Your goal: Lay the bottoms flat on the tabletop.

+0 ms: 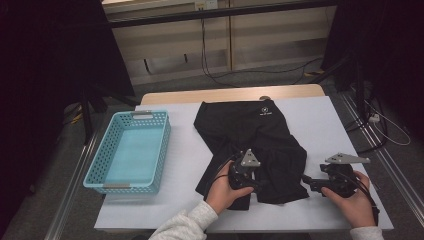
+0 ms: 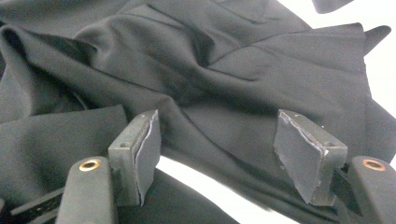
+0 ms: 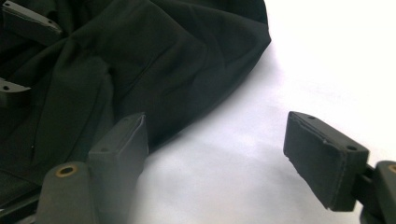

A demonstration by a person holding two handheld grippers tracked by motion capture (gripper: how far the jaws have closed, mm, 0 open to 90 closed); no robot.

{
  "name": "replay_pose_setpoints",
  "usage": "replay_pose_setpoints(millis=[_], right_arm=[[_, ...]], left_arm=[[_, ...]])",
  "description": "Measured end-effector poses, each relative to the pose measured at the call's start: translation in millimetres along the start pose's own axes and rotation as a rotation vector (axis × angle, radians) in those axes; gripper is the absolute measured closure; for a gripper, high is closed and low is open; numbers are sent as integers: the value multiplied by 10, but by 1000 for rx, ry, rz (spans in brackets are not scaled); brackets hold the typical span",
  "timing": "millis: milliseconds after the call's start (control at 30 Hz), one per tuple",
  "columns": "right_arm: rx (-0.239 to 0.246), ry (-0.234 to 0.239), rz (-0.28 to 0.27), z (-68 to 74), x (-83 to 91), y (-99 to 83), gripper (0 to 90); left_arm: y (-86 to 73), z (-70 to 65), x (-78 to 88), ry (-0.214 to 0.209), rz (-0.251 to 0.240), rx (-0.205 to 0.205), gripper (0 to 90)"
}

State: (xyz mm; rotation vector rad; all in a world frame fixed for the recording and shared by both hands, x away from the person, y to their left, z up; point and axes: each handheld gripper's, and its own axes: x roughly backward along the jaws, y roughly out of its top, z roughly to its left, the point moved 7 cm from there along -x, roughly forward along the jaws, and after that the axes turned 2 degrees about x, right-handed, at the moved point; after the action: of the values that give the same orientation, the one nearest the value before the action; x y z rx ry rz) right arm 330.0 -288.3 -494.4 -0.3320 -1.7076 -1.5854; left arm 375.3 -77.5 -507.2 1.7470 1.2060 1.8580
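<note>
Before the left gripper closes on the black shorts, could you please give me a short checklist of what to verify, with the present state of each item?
1. Left gripper open: ok, its fingers stand apart.
2. Cloth between the left fingers: ok, a fold of the black shorts lies between them, not yet pinched.
3. Right gripper open: ok.
4. Right gripper lined up on the cloth: not ok, bare white table cover lies between its fingers; the hem only meets one finger.
5. Shorts lying flat: not ok, the near part is rumpled.
6. Blue basket free to receive: ok, nothing lies in it.
</note>
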Motion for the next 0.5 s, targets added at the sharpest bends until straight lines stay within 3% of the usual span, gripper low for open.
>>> replay_pose_setpoints(millis=[67,167,367,467,500], right_arm=[[-4,-8,-8,-20,11,3,235],[-23,-14,-6,-62,20,-19,237],[-34,-23,-10,-94,19,-3,243],[-29,-25,-11,-75,8,3,271],[-27,-38,-14,-77,10,11,282]], left_arm=[[9,-45,-13,-13,1,5,357],[16,-74,-23,9,21,-34,394],[3,-36,29,7,31,-3,693],[-3,-20,48,-4,47,40,852],[-4,-20,46,-5,42,50,867]])
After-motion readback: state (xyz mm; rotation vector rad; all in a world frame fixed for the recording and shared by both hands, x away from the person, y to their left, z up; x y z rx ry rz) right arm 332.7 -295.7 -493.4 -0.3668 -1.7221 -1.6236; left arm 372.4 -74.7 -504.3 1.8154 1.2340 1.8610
